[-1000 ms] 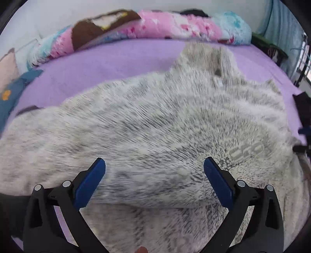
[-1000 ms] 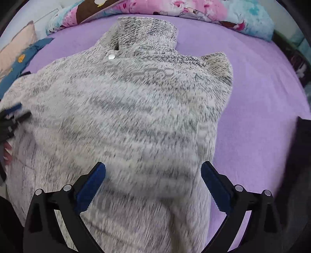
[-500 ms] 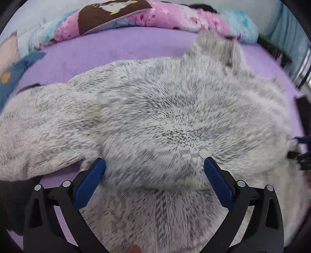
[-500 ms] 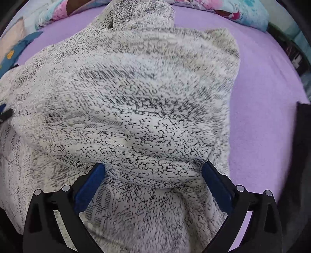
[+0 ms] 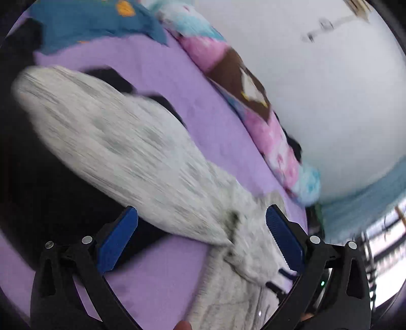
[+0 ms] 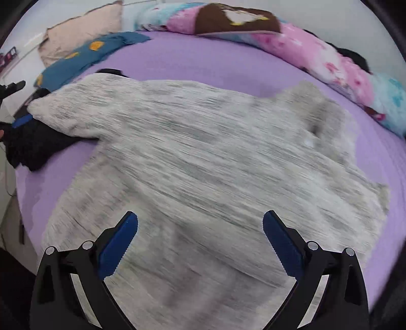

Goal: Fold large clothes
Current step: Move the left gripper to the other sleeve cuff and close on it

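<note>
The grey knit sweater lay spread flat on the purple bed sheet, ready for folding, we judged. We held both the left gripper and the right gripper spread and empty above it.

Purple bed sheet covers the bed. Along the far edge, a pink-and-light-blue floral quilt lies bunched, with a brown patch bearing a white figure on it. Beige pillow at far left corner, blue cloth with orange marks just beside it. Dark garment heaped at the bed's left edge. White wall behind, light blue curtain at right, blurred.
</note>
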Motion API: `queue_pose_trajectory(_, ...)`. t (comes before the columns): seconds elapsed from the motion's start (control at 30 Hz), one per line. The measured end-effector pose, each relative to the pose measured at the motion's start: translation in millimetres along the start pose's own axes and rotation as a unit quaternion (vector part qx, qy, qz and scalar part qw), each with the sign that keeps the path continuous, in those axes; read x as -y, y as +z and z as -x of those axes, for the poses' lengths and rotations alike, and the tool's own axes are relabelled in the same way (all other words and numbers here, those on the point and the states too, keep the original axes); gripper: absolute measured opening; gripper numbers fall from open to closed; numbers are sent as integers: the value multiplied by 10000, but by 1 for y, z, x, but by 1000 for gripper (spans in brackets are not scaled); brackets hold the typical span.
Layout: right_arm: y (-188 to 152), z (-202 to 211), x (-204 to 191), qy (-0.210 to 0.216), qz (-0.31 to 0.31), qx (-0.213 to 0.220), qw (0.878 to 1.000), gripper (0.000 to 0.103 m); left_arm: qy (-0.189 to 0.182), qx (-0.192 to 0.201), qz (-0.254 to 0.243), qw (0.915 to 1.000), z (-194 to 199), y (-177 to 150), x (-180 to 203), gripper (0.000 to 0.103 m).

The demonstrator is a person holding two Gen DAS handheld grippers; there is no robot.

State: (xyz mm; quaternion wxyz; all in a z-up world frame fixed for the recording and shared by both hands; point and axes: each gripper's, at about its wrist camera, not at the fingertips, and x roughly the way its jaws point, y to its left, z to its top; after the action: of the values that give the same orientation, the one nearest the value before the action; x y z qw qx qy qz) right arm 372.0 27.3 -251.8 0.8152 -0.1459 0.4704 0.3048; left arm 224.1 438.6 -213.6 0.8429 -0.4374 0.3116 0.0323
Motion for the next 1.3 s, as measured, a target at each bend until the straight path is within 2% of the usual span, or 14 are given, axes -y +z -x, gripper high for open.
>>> queue_pose_trajectory(0.13, 23, -25, -44, 314, 202, 114, 9992, 97, -242, 286, 747, 9965, 30, 28, -48, 97)
queue_pose_trajectory(0.27, 38, -44, -56, 473, 50, 182, 9987, 97, -699, 428, 1316, 9879, 41, 47, -81, 97)
queue_pose_trajectory(0.37, 38, -53, -57, 408, -99, 206, 9989, 97, -501, 416, 1389, 9882, 36, 59, -88, 97)
queue_pose_trajectory(0.47, 38, -60, -51, 326, -249, 225, 9989, 97, -33, 434, 1625, 9857, 33, 70, -105, 97)
queue_pose_trajectory(0.53, 36, -60, -44, 308, -336, 231, 9987, 97, 3, 348, 1755, 9839, 29, 76, -114, 97)
queue_pose_trajectory(0.7, 36, -67, -31, 126, -374, 188, 9990, 97, 453, 324, 1703, 9838, 22, 89, -116, 97)
queue_pose_trajectory(0.8, 38, -73, -25, 215, -433, 197, 9986, 97, 791, 250, 1675, 9824, 8, 103, -115, 97)
queue_pose_trajectory(0.87, 41, -76, -26, 212, -402, 205, 9988, 97, 921, 212, 1688, 9811, -1, 110, -114, 97)
queue_pose_trajectory(1.0, 48, -66, -28, 89, -319, 386, 9987, 97, 848, 302, 1654, 9821, -3, 116, -114, 96)
queue_pose_trajectory(1.07, 50, -64, -29, -68, -225, 412, 9989, 97, 957, 244, 1690, 9807, -2, 115, -117, 88)
queue_pose_trajectory(1.13, 50, -64, -30, -247, -71, 414, 9988, 97, 1314, 138, 1731, 9760, 0, 113, -121, 53)
queue_pose_trajectory(1.2, 50, -62, -30, -293, -76, 451, 9985, 95, 1354, 216, 1850, 9731, 9, 110, -130, 30)
queue_pose_trajectory(1.27, 50, -64, -29, -234, -169, 402, 9988, 92, 1236, 233, 1798, 9756, 11, 108, -133, 28)
queue_pose_trajectory(1.3, 50, -64, -27, -202, -216, 394, 9988, 92, 1296, 229, 1677, 9770, 13, 106, -132, 26)
